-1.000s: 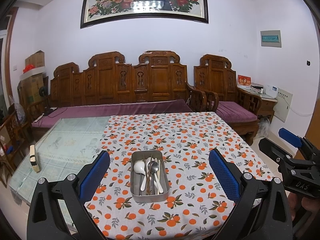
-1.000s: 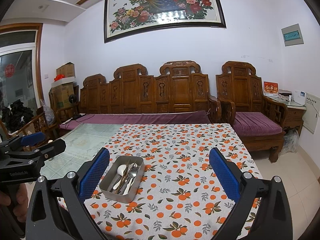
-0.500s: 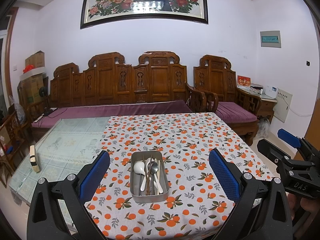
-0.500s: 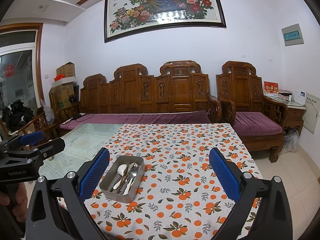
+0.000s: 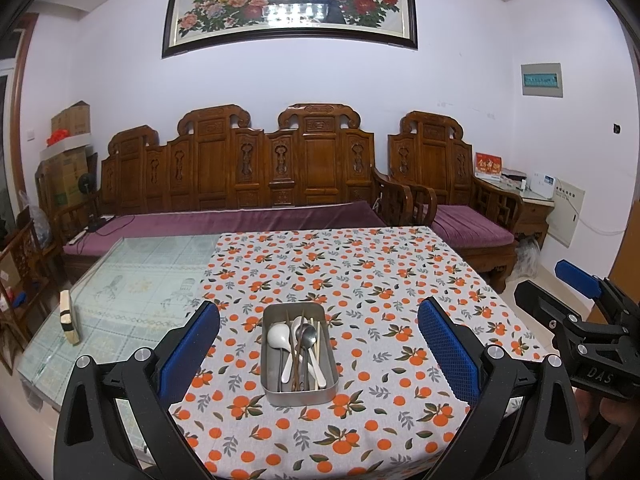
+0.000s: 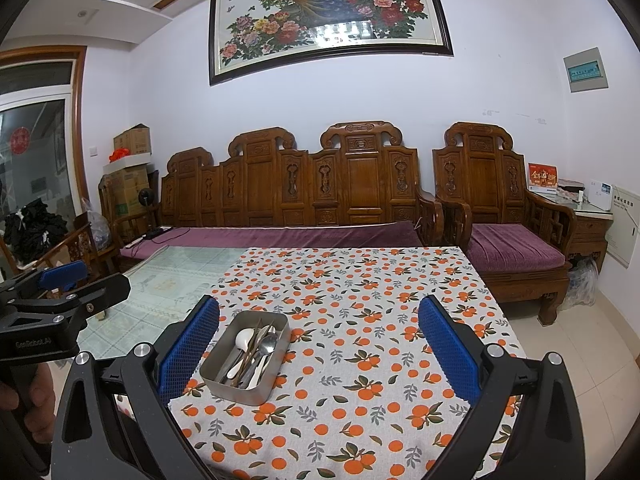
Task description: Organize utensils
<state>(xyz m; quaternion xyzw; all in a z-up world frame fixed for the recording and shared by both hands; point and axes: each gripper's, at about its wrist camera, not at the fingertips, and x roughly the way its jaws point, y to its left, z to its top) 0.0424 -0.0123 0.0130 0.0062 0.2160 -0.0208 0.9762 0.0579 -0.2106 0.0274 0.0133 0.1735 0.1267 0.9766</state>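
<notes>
A rectangular metal tray sits on the orange-print tablecloth near the table's front. It holds a white ceramic spoon, metal spoons and chopsticks, all mixed together. My left gripper is open and empty, held above and in front of the tray. My right gripper is open and empty, to the right of the tray. The right gripper also shows in the left wrist view, and the left gripper in the right wrist view.
The left part of the table is bare glass with a small wooden block on it. A carved wooden sofa and armchair stand behind the table. Boxes are stacked at the far left.
Nothing has visibly changed beyond slight camera drift; both grippers stay open in place.
</notes>
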